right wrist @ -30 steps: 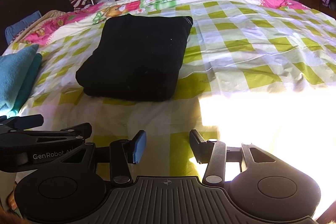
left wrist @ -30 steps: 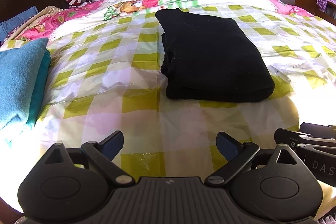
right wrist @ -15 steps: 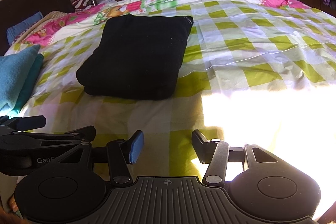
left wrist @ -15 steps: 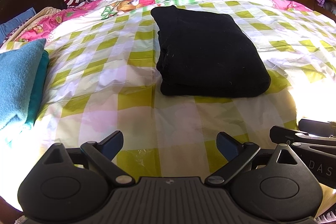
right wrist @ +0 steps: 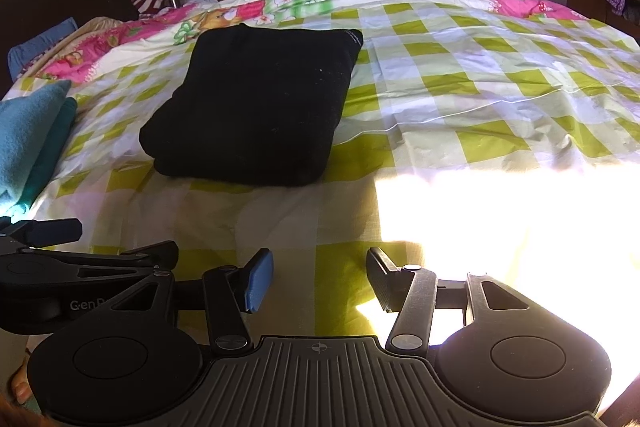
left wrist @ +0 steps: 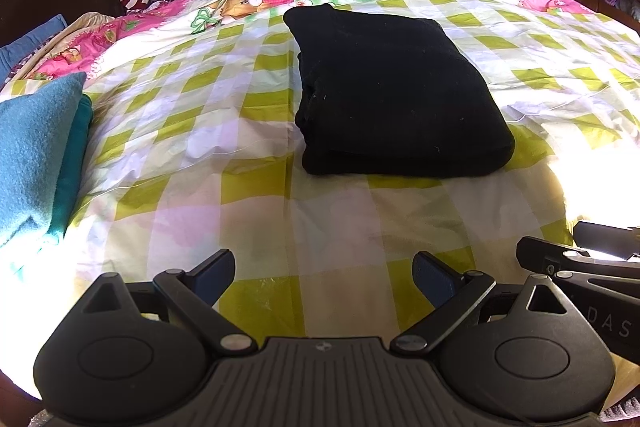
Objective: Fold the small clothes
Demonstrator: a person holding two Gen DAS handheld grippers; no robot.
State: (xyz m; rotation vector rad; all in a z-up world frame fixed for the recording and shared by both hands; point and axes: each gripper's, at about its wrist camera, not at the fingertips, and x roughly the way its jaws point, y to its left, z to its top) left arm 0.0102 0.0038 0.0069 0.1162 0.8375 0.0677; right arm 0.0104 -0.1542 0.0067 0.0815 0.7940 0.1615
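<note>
While jaws gape empty, folded black garment [left wrist: 396, 99] well ahead

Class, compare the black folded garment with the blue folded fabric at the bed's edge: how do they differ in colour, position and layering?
The black folded garment is one dark bundle lying mid-bed on the checked cover; the blue folded fabric sits at the left edge. The blue fabric shows two shades, light blue over teal; the black garment is uniform. Both are folded, and neither touches a hand-held gripper.
</note>
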